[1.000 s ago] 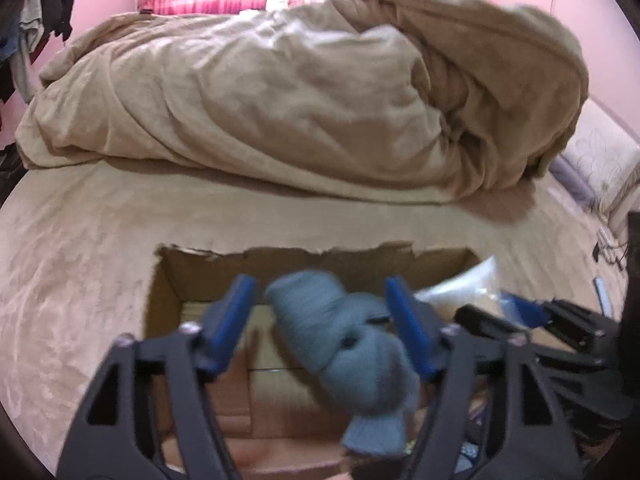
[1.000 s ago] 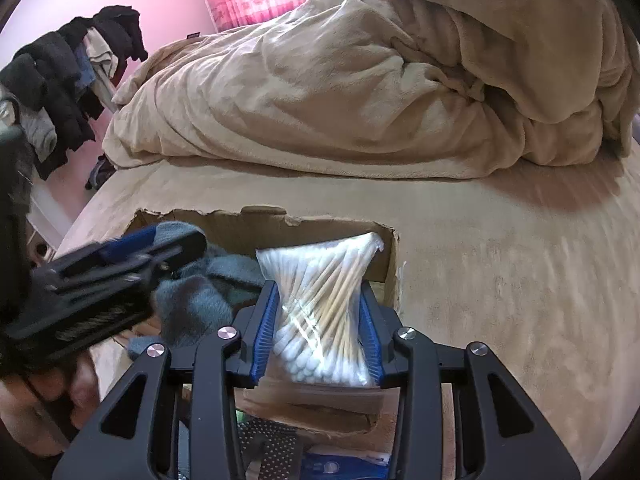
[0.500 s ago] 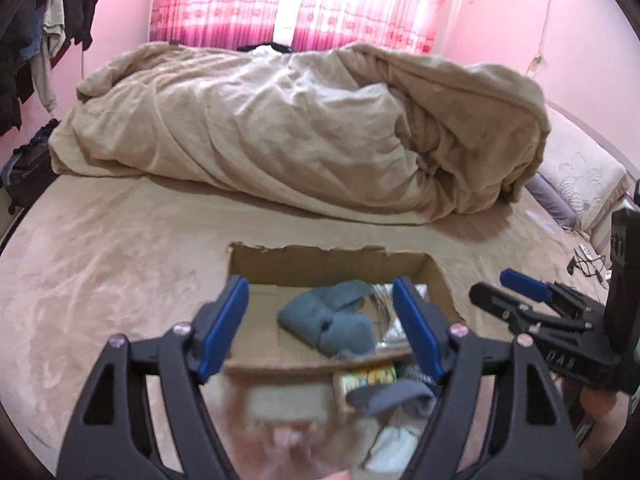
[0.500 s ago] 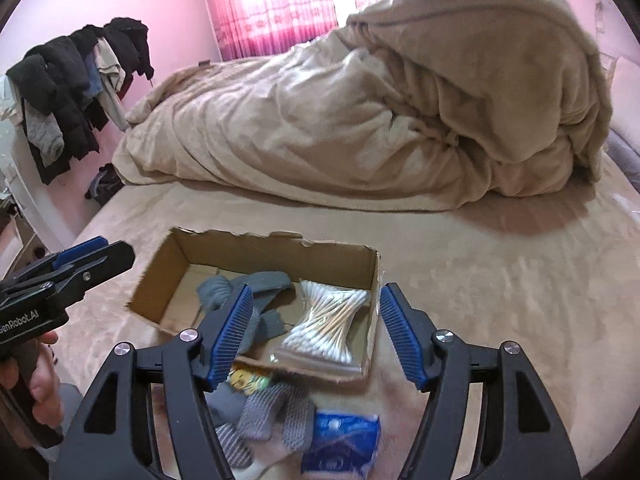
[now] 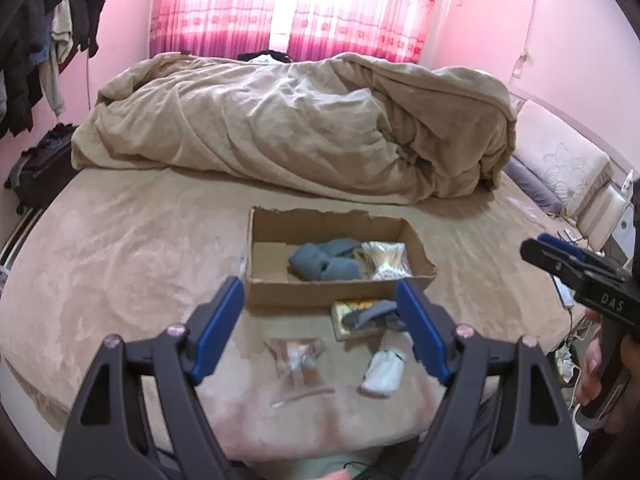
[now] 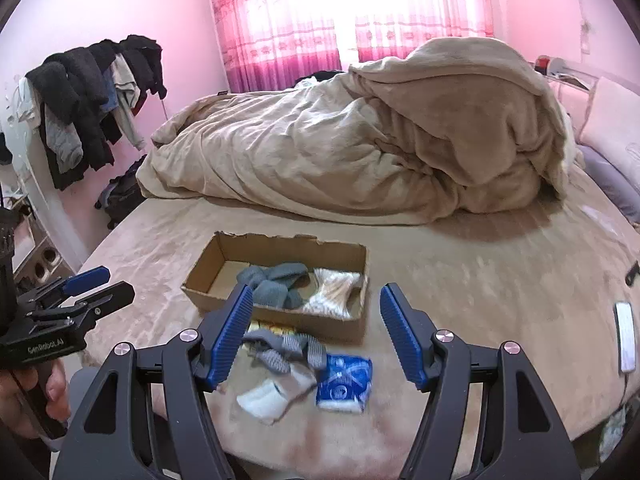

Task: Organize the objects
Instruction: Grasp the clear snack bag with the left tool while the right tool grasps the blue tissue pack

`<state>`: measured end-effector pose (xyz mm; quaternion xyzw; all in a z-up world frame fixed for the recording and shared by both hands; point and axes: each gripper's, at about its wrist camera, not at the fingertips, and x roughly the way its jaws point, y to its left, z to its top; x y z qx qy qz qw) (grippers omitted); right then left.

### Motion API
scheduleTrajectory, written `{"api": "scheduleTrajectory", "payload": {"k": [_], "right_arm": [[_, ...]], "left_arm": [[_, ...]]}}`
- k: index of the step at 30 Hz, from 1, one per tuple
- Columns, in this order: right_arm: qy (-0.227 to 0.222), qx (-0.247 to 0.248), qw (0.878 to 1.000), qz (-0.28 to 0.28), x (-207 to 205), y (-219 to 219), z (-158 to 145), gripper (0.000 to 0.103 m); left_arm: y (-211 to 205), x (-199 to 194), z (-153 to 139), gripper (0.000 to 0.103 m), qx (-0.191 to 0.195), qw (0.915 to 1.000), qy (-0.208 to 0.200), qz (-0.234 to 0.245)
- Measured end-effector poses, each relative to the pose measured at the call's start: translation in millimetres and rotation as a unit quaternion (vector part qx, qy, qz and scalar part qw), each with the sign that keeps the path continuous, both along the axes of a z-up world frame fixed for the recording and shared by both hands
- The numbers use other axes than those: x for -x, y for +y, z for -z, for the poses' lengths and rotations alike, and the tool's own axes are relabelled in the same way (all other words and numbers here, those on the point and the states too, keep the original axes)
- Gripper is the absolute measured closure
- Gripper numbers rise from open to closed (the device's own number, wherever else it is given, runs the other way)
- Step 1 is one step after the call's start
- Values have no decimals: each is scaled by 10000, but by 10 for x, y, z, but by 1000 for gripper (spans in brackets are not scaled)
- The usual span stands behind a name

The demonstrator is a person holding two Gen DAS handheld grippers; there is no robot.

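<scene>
A cardboard box (image 5: 280, 294) (image 6: 200, 276) lies on the bed. In it are blue-grey socks (image 5: 324, 265) (image 6: 272, 284) and a bag of cotton swabs (image 5: 386, 262) (image 6: 334, 292). In front of the box lie a yellow packet (image 5: 348, 316), a grey-and-white sock (image 6: 280, 376) (image 5: 382, 366), a blue tissue pack (image 6: 345, 378) and a clear bag (image 5: 298, 354). My left gripper (image 5: 320, 328) (image 6: 80, 292) is open and empty, held back above the bed's near edge. My right gripper (image 6: 316, 328) (image 5: 560, 256) is open and empty too.
A heaped beige duvet (image 5: 300, 128) fills the far half of the bed. Pillows (image 5: 560, 160) lie at the right. Clothes hang on a rack (image 6: 92, 96) at the left, with a dark bag (image 5: 40, 168) below. A phone (image 6: 625, 336) lies at the bed's right edge.
Both grippers opened and let go of the socks and the cotton swabs in the box, then drew back and up from it. The loose things in front of the box came into view.
</scene>
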<state>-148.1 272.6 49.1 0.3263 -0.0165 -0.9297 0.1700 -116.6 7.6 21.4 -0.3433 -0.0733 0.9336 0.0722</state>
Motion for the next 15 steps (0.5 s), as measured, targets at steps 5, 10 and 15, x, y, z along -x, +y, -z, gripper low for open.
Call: {"api": "scheduleTrajectory", "payload": {"k": [5, 10, 15], "right_arm": [[-10, -8, 10000, 80, -150, 64, 23, 32], [-143, 9, 9999, 43, -208, 75, 153, 26], [-316, -60, 9995, 77, -164, 82, 396, 26]], "left_arm": [[18, -178, 31, 14, -14, 10000, -36, -55], [113, -288, 198, 12, 313, 9990, -7, -320], [165, -248, 532, 12, 311, 9982, -363, -359]]}}
